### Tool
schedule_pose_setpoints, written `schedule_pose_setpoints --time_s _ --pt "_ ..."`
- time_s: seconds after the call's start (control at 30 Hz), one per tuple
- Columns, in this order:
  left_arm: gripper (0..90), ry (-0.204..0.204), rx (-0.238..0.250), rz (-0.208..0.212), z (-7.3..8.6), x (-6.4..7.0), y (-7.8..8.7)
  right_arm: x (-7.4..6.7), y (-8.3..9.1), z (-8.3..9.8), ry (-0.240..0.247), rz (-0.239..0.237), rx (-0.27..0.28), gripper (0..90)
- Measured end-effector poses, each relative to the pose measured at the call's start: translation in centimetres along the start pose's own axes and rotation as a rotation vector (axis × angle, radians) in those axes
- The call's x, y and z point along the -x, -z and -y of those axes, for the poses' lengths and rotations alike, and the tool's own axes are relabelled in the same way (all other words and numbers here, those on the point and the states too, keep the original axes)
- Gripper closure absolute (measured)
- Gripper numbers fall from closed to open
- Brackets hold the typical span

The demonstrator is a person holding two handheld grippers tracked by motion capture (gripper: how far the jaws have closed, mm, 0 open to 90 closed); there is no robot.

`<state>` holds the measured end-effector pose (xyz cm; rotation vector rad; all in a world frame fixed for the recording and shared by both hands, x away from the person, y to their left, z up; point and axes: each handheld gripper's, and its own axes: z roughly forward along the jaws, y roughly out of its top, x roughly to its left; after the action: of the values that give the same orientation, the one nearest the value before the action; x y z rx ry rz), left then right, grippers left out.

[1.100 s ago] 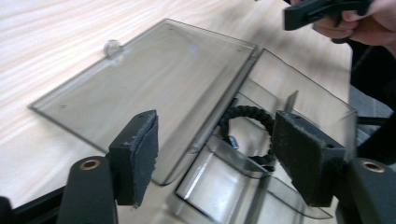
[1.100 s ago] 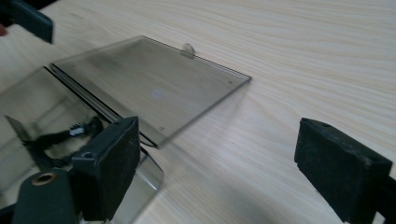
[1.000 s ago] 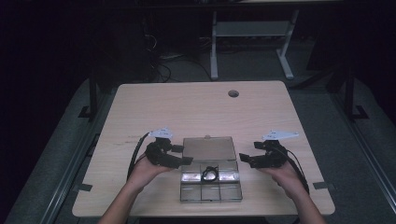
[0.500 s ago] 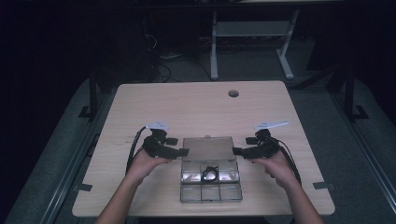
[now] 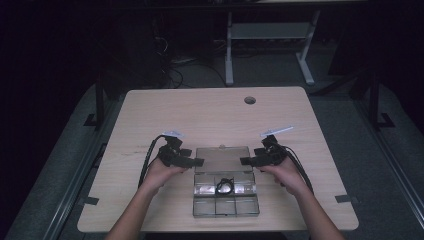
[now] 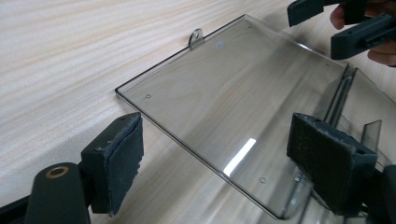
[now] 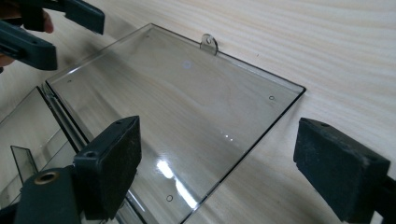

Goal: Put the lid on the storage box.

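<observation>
Both hands have slid up from the compartment box (image 5: 226,194) to its flung-back clear lid (image 5: 223,159), lying flat on the table (image 5: 210,112). The left gripper (image 5: 189,161), jaws just widening, and right gripper (image 5: 251,161) gape empty at the lid's 2 side edges, probably to close it.

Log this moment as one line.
left claw: open, just opening, at lid | right claw: open | box: lid flat on table

The box (image 5: 226,195) sits at the table's (image 5: 210,115) 6 o'clock, its lid (image 5: 222,159) lying open toward 12.
</observation>
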<state>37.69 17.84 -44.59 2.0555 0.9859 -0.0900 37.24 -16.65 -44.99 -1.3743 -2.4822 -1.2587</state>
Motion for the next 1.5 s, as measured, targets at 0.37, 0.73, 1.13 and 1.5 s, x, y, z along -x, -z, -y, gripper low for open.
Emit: schedule_pose_setpoints --time_s 0.37,0.73,1.13,1.5 --pt "17.8 0.051 -0.015 0.012 0.7 -0.7 -1.0 0.4 -1.6 0.2 -0.019 -0.045 -0.047 14.5" --pt "20.3 0.076 -0.027 0.059 0.9 -0.7 -1.7 0.3 -2.0 0.4 -0.047 -0.053 -0.054 13.5" --pt "20.9 0.086 -0.024 0.081 1.0 -0.6 -2.0 0.1 -2.0 0.4 -0.069 -0.071 -0.061 15.5" --pt "23.4 0.047 -0.006 0.068 0.8 -0.2 -1.8 0.2 -2.0 0.5 -0.054 -0.11 -0.044 19.6"
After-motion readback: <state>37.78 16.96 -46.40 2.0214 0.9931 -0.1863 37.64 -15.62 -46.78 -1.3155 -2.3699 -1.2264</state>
